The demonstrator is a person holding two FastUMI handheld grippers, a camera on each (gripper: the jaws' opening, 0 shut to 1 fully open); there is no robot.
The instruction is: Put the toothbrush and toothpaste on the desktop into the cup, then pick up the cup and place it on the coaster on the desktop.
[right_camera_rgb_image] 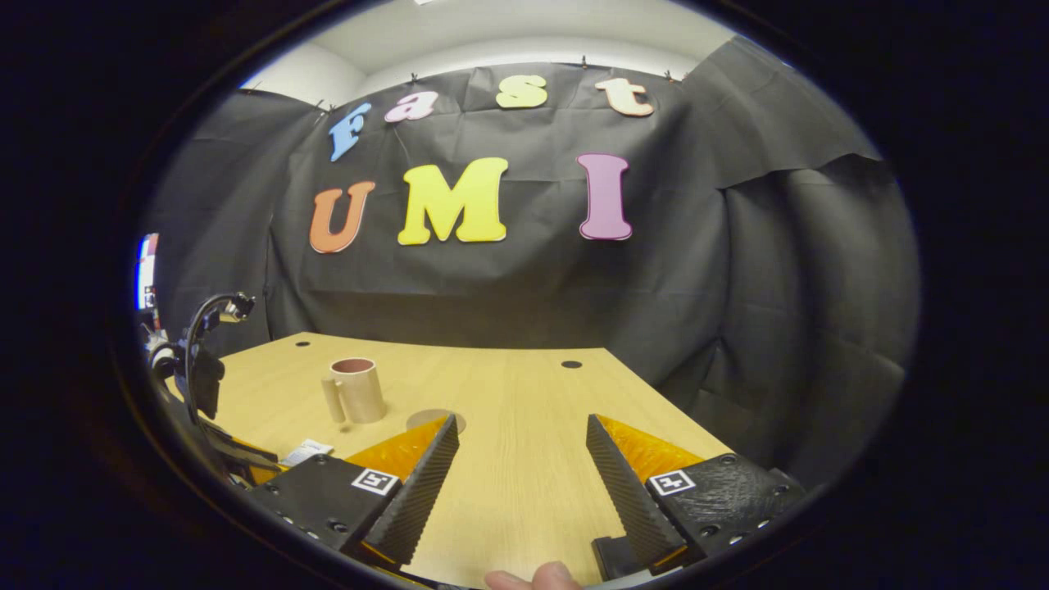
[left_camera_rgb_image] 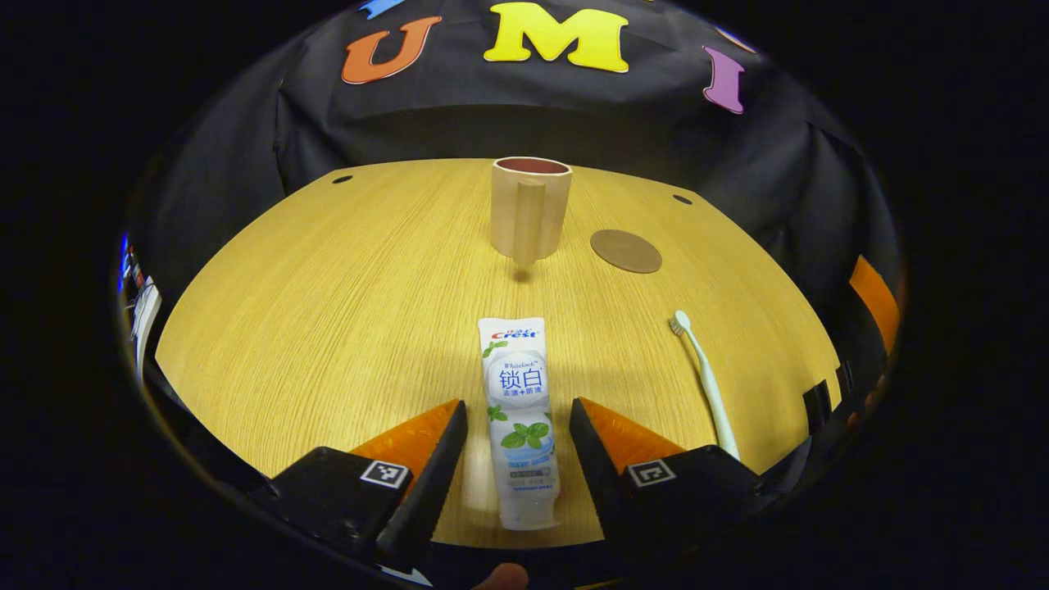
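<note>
In the left gripper view a white toothpaste tube (left_camera_rgb_image: pixel 519 418) lies lengthwise on the wooden desktop (left_camera_rgb_image: pixel 328 311), its cap end nearest me. My left gripper (left_camera_rgb_image: pixel 518 422) is open, one finger on each side of the tube, not pressing it. A white toothbrush (left_camera_rgb_image: pixel 705 383) lies to the tube's right. Farther back stands a beige cup (left_camera_rgb_image: pixel 530 206) with its handle toward me, and a round brown coaster (left_camera_rgb_image: pixel 625 250) lies to its right. In the right gripper view my right gripper (right_camera_rgb_image: pixel 521 438) is open above the desktop, holding nothing; the cup (right_camera_rgb_image: pixel 356 390) and coaster (right_camera_rgb_image: pixel 436 419) sit ahead to its left.
The desktop has small dark holes (left_camera_rgb_image: pixel 682 198) near its far corners. Black cloth walls close in the back and right side. In the right gripper view the other gripper (right_camera_rgb_image: pixel 205 385) shows at the far left, and a fingertip (right_camera_rgb_image: pixel 537 577) at the bottom edge.
</note>
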